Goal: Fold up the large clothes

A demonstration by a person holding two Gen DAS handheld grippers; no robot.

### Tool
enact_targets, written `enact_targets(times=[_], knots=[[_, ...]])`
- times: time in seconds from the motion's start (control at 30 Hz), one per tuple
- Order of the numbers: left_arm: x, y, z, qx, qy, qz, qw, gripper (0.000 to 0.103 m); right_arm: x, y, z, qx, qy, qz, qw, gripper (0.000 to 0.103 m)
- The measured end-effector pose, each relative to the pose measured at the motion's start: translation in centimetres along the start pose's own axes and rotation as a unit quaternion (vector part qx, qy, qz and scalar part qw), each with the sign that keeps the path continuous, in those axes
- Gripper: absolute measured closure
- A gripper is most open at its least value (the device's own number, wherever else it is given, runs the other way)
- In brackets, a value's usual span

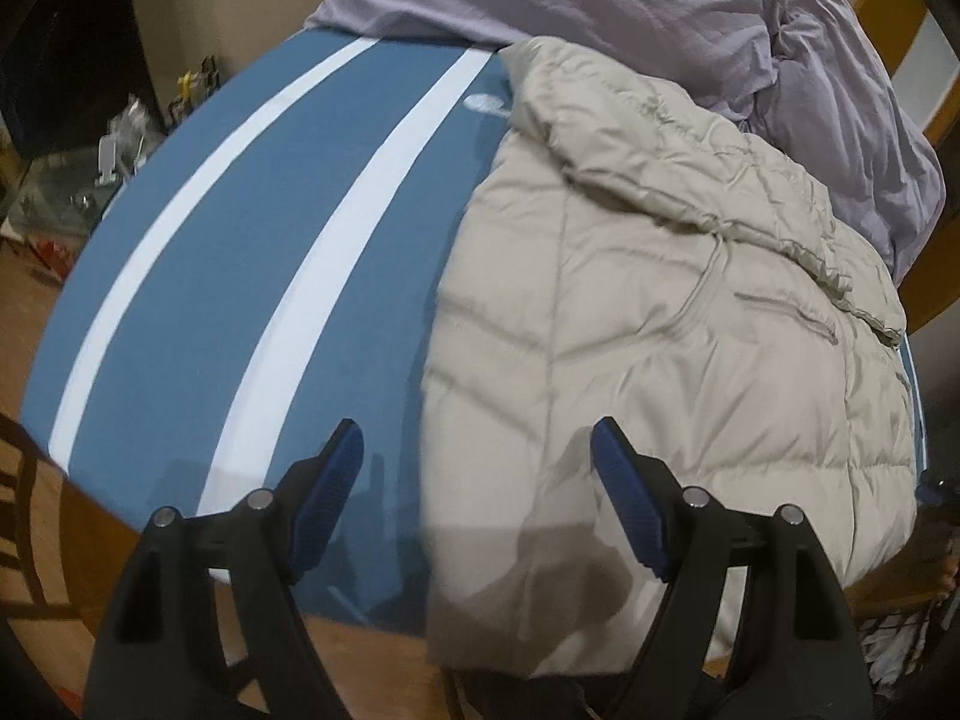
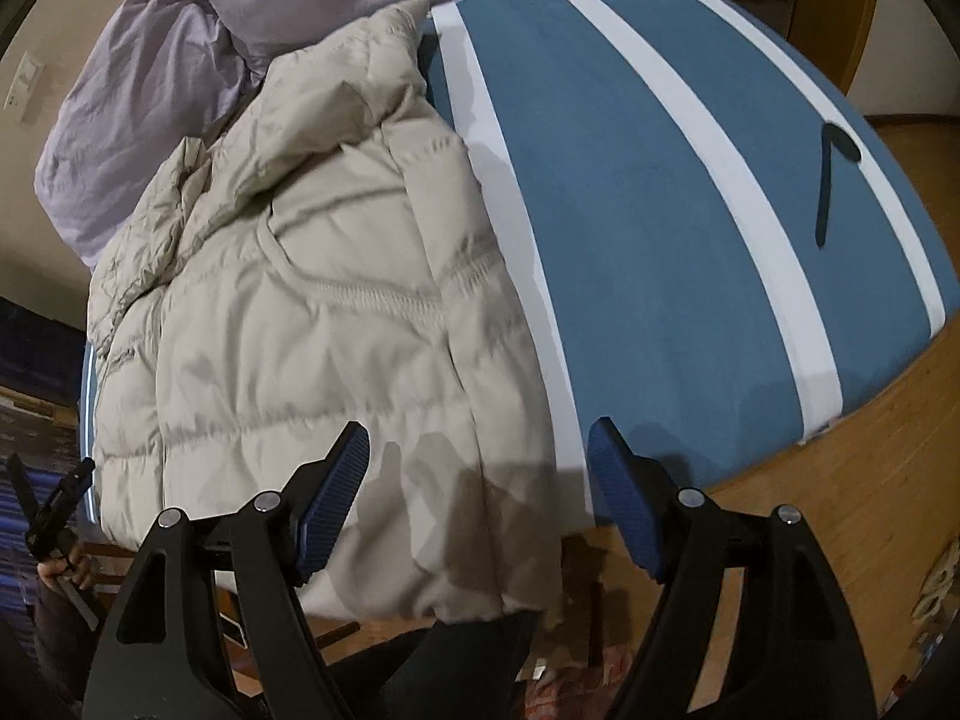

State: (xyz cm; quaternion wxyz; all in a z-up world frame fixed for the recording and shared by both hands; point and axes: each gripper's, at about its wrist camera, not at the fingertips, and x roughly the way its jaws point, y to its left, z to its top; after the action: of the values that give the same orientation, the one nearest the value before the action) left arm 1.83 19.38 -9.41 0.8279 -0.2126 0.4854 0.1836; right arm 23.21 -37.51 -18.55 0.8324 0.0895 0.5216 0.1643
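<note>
A blue mat with white stripes (image 1: 252, 276) covers the desk (image 2: 840, 480), whose wooden top shows bare along the near edge in the right wrist view. At the far end of the mat a crumpled lilac garment (image 1: 630, 6) lies in a heap, spilling over the far corner and touching the top of the coat. The beige quilted puffer coat (image 1: 660, 360) lies spread on the mat, collar toward the lilac heap and hem toward the near edge, where it hangs slightly past the desk; in the left wrist view it fills the right half of the mat, in the right wrist view (image 2: 312, 312) the left half. One part of it is folded over near the collar, and a zipped pocket shows on its front. A dark slim object (image 2: 831, 180), too blurred to identify, rests on the mat well apart from the coat. The left tongs (image 1: 477, 498) hover above the coat's near edge, spread wide and holding nothing, one blue pad over the mat and the other over the coat. The right tongs (image 2: 480, 498) likewise stand wide apart and empty above the coat's hem corner, casting shadows on the fabric. Clutter sits on the floor (image 1: 36, 312) beyond the desk's left side.
</note>
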Motion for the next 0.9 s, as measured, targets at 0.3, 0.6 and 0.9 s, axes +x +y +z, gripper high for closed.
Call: enact_targets(times=[0.3,0.6,0.9], knots=[[0.9,0.3,-2.3,-0.029,0.029,-0.049,0.9979,0.035,1.3,-0.2,-1.4,-0.011,0.035,0.022,0.999,0.028],[0.9,-1.1,-2.9,-0.026,0.025,-0.059,0.9976,0.051,1.5,0.0,-2.2,-0.015,0.033,0.057,0.998,0.049],[0.6,-2.0,-3.1,-0.013,0.01,-0.061,0.998,0.08,1.3,0.5,-2.7,-0.029,0.023,0.079,0.996,0.09]])
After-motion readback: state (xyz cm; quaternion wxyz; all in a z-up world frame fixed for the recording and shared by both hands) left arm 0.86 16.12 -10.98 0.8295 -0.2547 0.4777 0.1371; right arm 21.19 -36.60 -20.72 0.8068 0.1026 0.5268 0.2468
